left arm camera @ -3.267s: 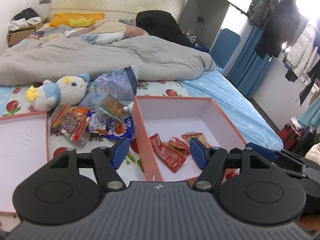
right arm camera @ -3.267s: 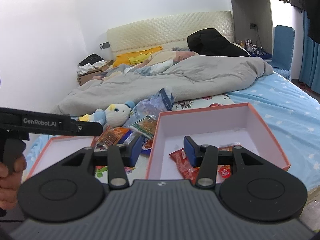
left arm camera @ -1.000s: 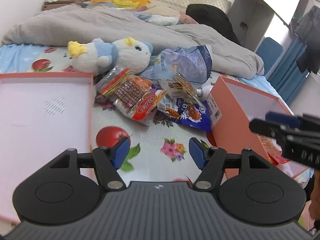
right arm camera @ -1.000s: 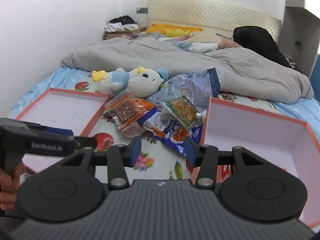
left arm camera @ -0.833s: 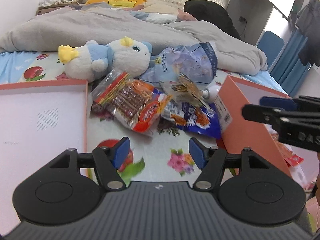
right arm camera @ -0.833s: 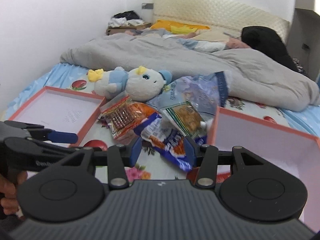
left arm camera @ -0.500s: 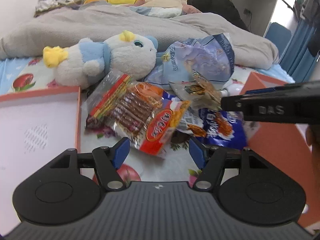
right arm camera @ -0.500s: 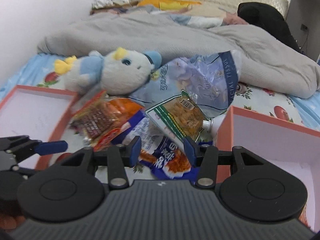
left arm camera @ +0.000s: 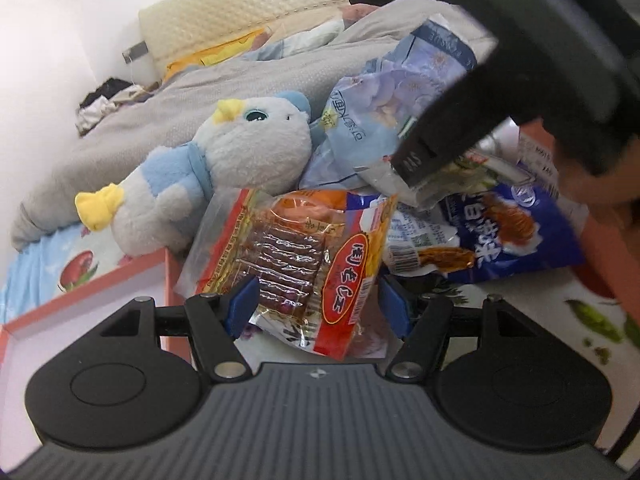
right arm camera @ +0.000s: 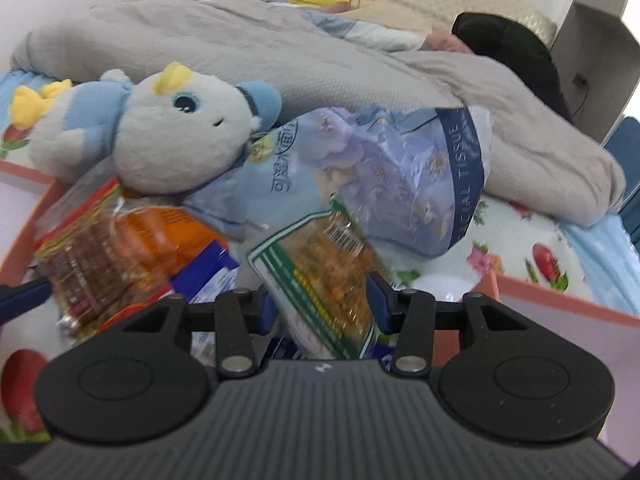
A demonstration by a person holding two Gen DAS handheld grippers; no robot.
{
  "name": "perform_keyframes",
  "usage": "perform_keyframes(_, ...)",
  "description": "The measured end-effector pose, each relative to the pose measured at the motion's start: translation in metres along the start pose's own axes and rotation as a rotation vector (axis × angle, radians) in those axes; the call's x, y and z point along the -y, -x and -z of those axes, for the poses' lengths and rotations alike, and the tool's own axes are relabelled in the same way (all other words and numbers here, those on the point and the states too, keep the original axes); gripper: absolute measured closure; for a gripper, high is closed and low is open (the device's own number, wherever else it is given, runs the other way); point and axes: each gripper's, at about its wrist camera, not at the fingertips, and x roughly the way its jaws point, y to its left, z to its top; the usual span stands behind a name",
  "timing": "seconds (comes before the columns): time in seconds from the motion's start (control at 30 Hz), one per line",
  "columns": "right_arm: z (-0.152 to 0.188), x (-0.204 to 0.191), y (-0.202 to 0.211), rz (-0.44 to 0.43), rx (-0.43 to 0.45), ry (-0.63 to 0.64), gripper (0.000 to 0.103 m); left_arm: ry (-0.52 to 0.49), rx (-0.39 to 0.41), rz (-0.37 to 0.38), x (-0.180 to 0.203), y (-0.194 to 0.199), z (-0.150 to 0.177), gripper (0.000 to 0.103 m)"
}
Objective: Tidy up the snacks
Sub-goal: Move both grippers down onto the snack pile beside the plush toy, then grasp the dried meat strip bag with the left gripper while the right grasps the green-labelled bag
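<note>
Snack packets lie heaped on the bed between two shallow orange-rimmed boxes, and both tongs have a packet framed. The left tongs (left arm camera: 318, 306) stand apart, their blue pads on either side of the near end of the orange-and-clear packet of brown sticks (left arm camera: 296, 264), which rests partly against the corner of the left box (left arm camera: 100, 280); whether the pads already touch the film cannot be told. The right tongs (right arm camera: 322, 304) are likewise apart, straddling the green-striped packet (right arm camera: 320, 276) that leans on a blue packet (left arm camera: 504, 236) beside the right box (right arm camera: 560, 292). Both packets look light, crinkly and slick, so they should lift with little effort but may slide or fold under a pinch. The stick packet probably has some stiffness along its row of sticks, so closing across its width near the lower seal seems the surer hold; a bite on loose film alone could slip. The green-striped packet looks flat and floppy, best taken near an edge seam, where the film is doubled. A plush bird (right arm camera: 172, 132) and a pale blue tissue pack (right arm camera: 384, 176) crowd in just behind the heap and could be dragged along if a packet catches on them.
</note>
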Motion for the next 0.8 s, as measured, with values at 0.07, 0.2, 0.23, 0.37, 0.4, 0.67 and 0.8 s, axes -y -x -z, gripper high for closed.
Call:
perform_keyframes(0.07,-0.001,-0.003,-0.007,0.003,-0.002,0.013,0.060,-0.023,-0.006,-0.019,0.003,-0.006,0.000,0.032)
perform_keyframes(0.2,-0.005,-0.011,-0.021,0.032,0.003,0.052,0.061,-0.055,-0.009,-0.069,0.007,-0.016,0.000,0.032)
perform_keyframes(0.23,-0.006,-0.012,-0.023,0.041,0.004,0.063,0.061,-0.059,-0.007,-0.078,0.007,-0.017,-0.001,0.032)
perform_keyframes(0.37,-0.009,-0.015,-0.030,0.047,0.000,0.059,0.069,-0.050,-0.013,-0.099,0.004,-0.027,-0.003,0.033)
perform_keyframes(0.4,-0.009,-0.016,-0.031,0.050,0.001,0.065,0.072,-0.052,-0.009,-0.105,0.004,-0.028,-0.003,0.036)
perform_keyframes(0.67,-0.008,-0.012,-0.029,0.059,-0.006,0.073,0.090,0.005,0.022,-0.082,-0.009,-0.022,-0.006,0.081)
perform_keyframes(0.8,-0.006,-0.012,-0.014,0.051,0.016,0.085,0.091,0.043,0.038,-0.053,-0.015,-0.013,-0.009,0.095)
